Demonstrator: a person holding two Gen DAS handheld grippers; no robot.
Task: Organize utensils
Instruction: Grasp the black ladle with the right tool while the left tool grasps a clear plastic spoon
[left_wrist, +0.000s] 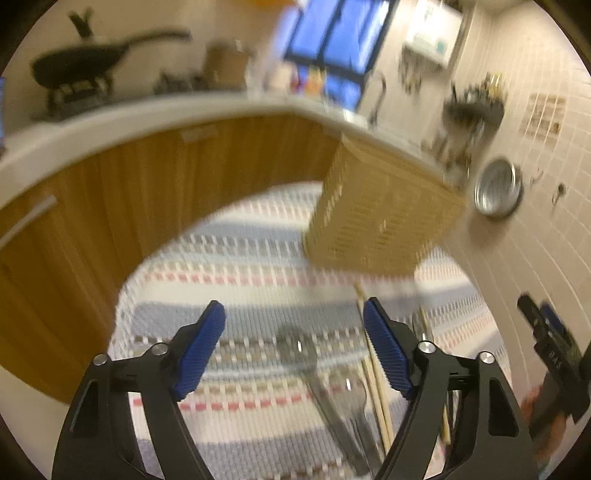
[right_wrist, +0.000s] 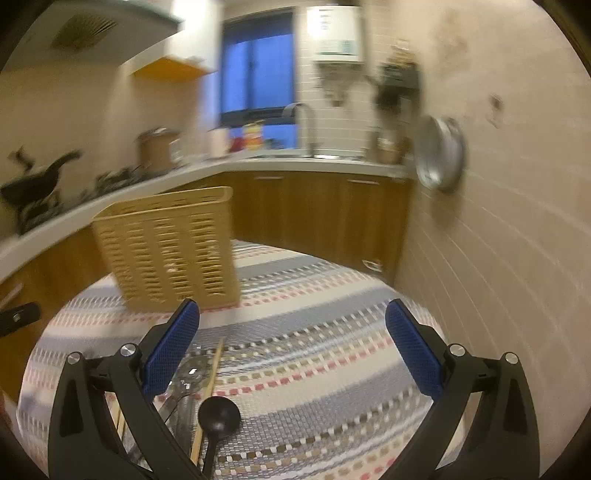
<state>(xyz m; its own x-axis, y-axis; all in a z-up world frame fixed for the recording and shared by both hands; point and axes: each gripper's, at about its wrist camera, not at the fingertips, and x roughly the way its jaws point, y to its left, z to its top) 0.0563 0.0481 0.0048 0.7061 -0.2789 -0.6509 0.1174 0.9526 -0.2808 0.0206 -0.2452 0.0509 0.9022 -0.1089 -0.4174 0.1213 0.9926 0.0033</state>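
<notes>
Utensils at the near end of a striped woven mat (right_wrist: 314, 332). In my left wrist view, two metal spoons (left_wrist: 299, 350) lie side by side between my fingers, bowls pointing away from me, with a pair of wooden chopsticks (left_wrist: 373, 373) just to their right, running under the right-hand pad. My right wrist view shows the same cluster from its other side: a black ladle (right_wrist: 218, 413) lies nearest, bowl up, touching or just overlapping a chopstick, with the metal spoons partly hidden behind my left-hand finger.

Beyond the utensils, a tan slotted plastic basket (right_wrist: 170, 251) stands upright on the mat, well apart from them; I cannot tell whether anything is inside it.

My left gripper (left_wrist: 295, 347) hangs above the spoons with its blue pads spread wide and nothing between them. My right gripper (right_wrist: 291, 347) is likewise spread wide and holds nothing, above bare mat just right of the ladle.

Around the mat: a curved counter (right_wrist: 221, 166) with wooden cabinet fronts, a black pan (left_wrist: 81, 64) on a stove at the left, a faucet (right_wrist: 303, 122) under a dark blue window (right_wrist: 258, 74), and a metal bowl (right_wrist: 439, 151) hanging on the tiled wall. Both views are motion-blurred.
</notes>
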